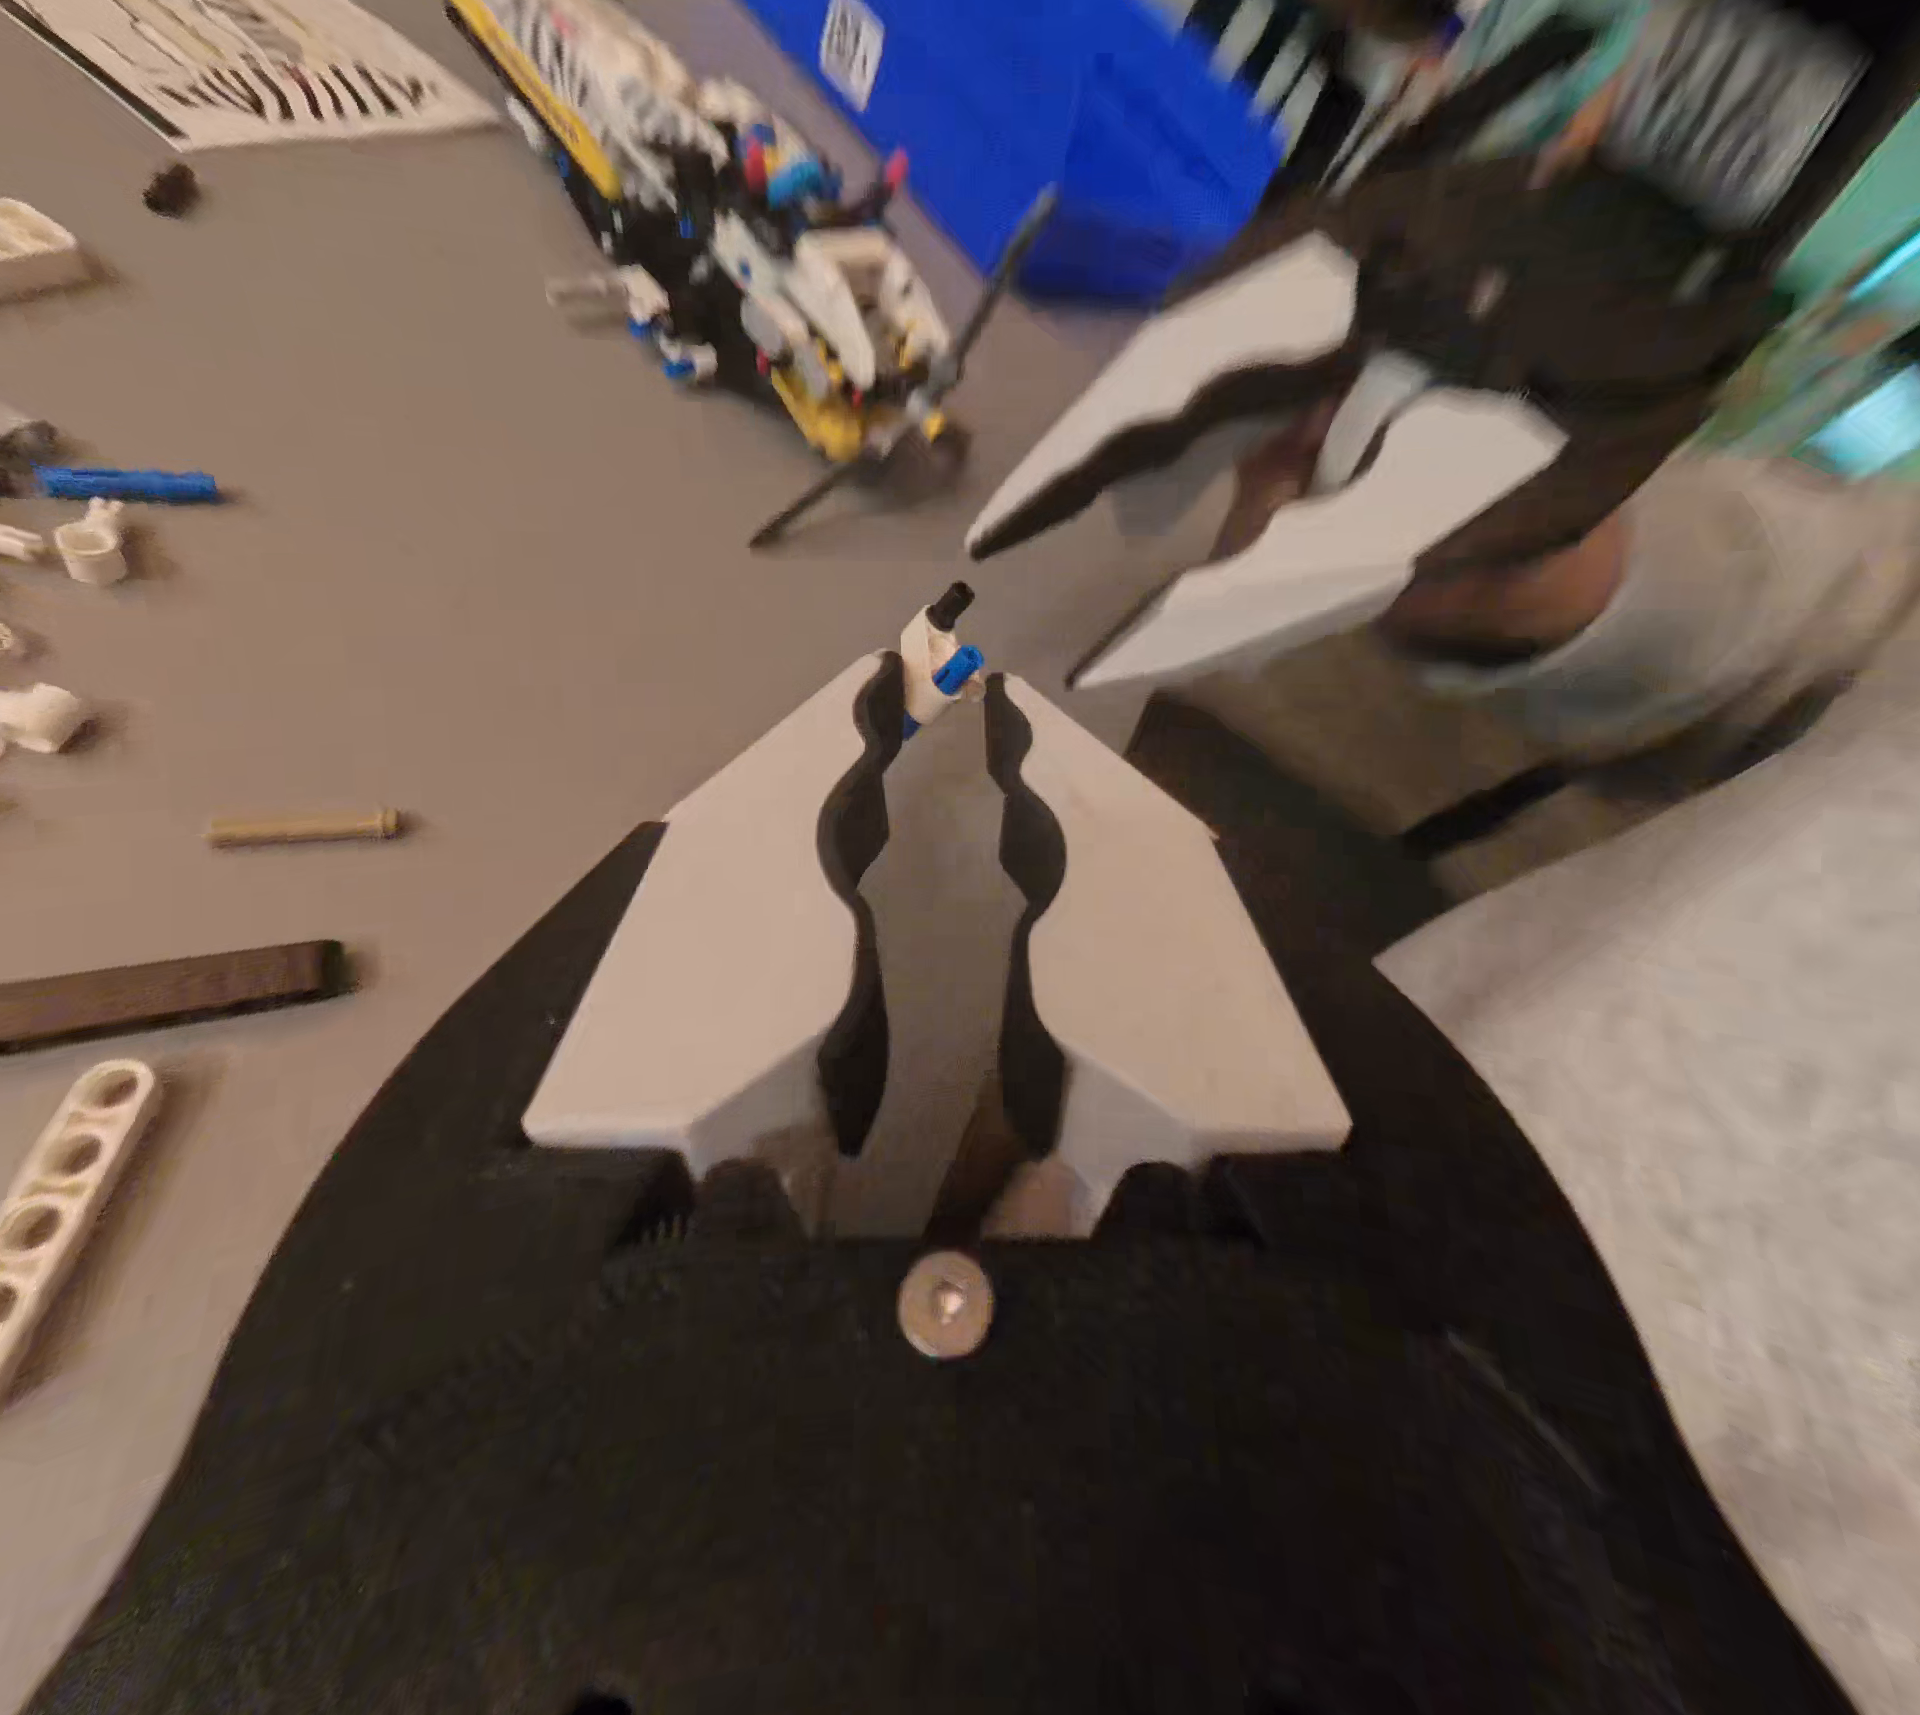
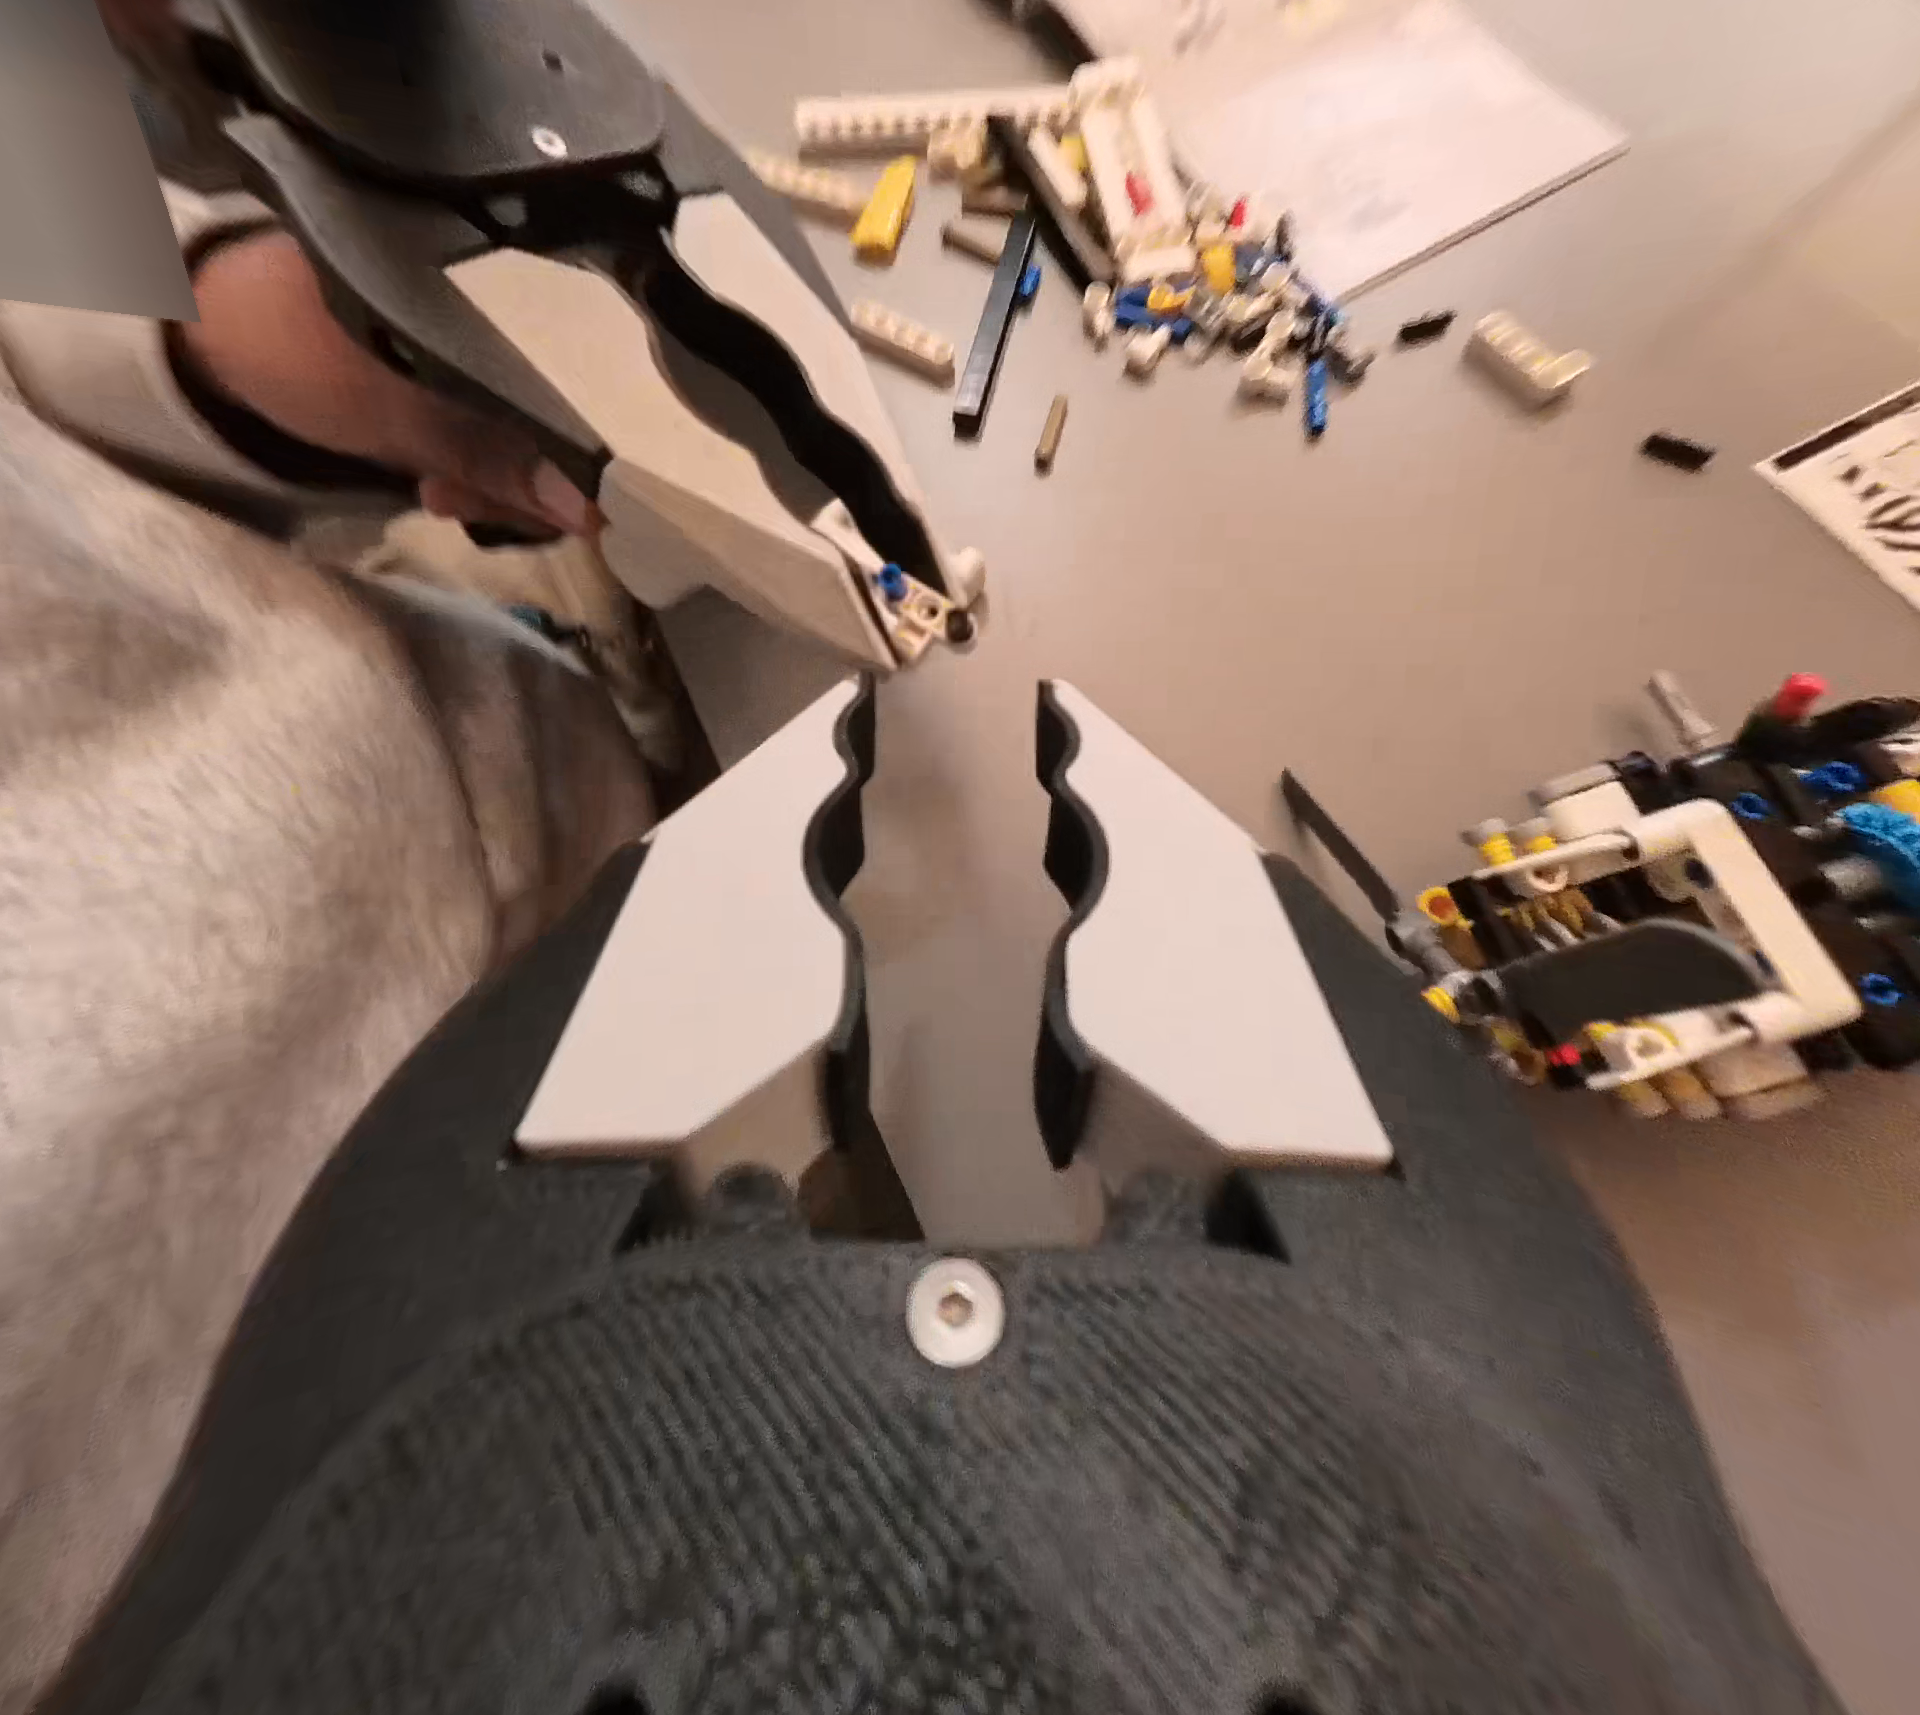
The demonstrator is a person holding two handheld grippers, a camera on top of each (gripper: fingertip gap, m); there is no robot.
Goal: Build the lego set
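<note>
Left claw (image 1: pixel 940 678) pinches a small white connector (image 1: pixel 928 663) (tips only); right claw (image 2: pixel 954 697) gapes empty, bare table (image 2: pixel 1195 585) ahead.

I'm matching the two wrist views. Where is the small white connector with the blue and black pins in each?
Left wrist view: connector at centre, pinched at the left gripper tips.
Right wrist view: connector left of centre.
Shared landmark: the lego model on the table.
</note>
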